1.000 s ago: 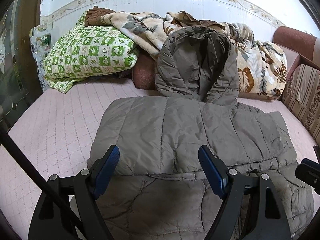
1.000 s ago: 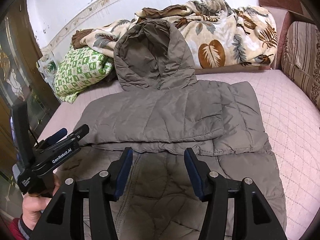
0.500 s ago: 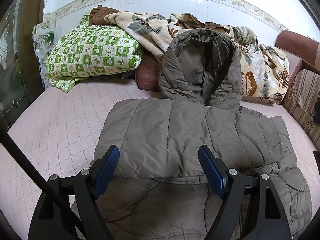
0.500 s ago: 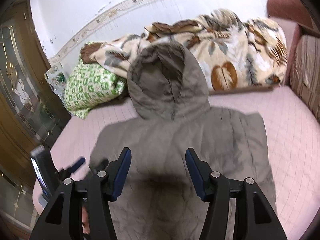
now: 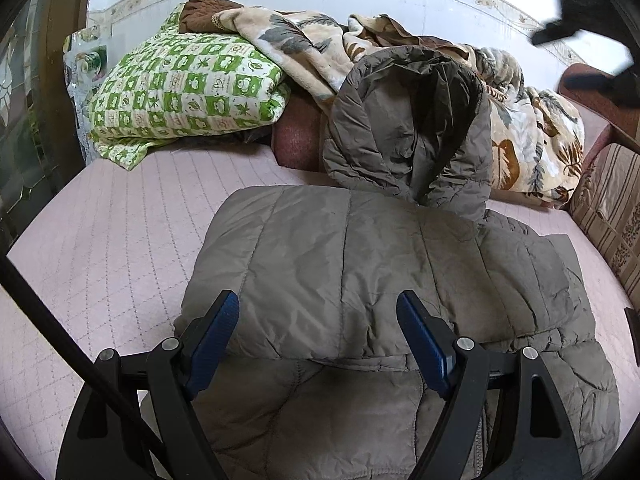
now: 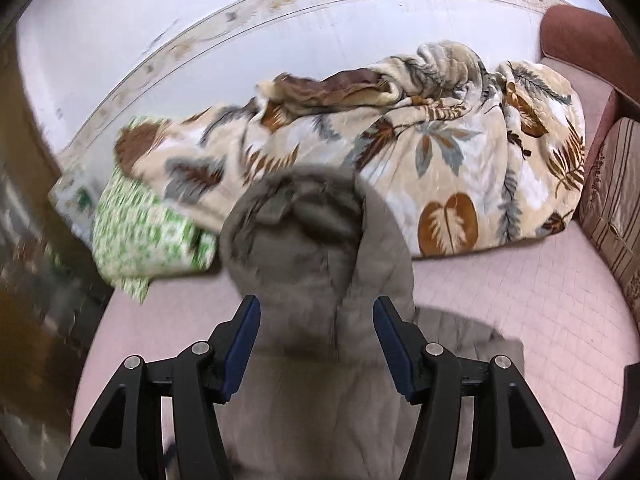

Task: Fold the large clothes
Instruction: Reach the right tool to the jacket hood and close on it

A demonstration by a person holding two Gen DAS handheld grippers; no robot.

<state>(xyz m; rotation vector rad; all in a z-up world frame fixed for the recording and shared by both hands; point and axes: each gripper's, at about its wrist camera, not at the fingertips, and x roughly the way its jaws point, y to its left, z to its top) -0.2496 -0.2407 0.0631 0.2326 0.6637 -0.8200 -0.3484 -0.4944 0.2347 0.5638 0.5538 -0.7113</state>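
Observation:
A grey-brown quilted hooded jacket (image 5: 360, 264) lies flat on the pink quilted bed (image 5: 120, 240), both sleeves folded across its body. Its hood (image 5: 408, 128) props up against the bedding at the back. My left gripper (image 5: 316, 320) hovers open just above the folded sleeve near the jacket's middle, with nothing between its blue pads. My right gripper (image 6: 316, 332) is raised over the jacket's upper part (image 6: 304, 400), aimed at the hood (image 6: 312, 240), open and empty, its jaws still widening. In the left wrist view a dark blurred piece of the right gripper (image 5: 588, 16) shows at the top right.
A green-and-white checked pillow (image 5: 180, 96) and a leaf-print blanket (image 6: 460, 160) are heaped along the back wall. A striped cushion (image 5: 612, 220) and a reddish sofa arm (image 6: 576, 40) bound the right side. A dark wooden frame with glass (image 5: 24, 128) stands at the left.
My right gripper has risen and moved forward from the jacket's lower part toward the hood, its jaws spreading a little. The left gripper has stayed almost where it was, still open.

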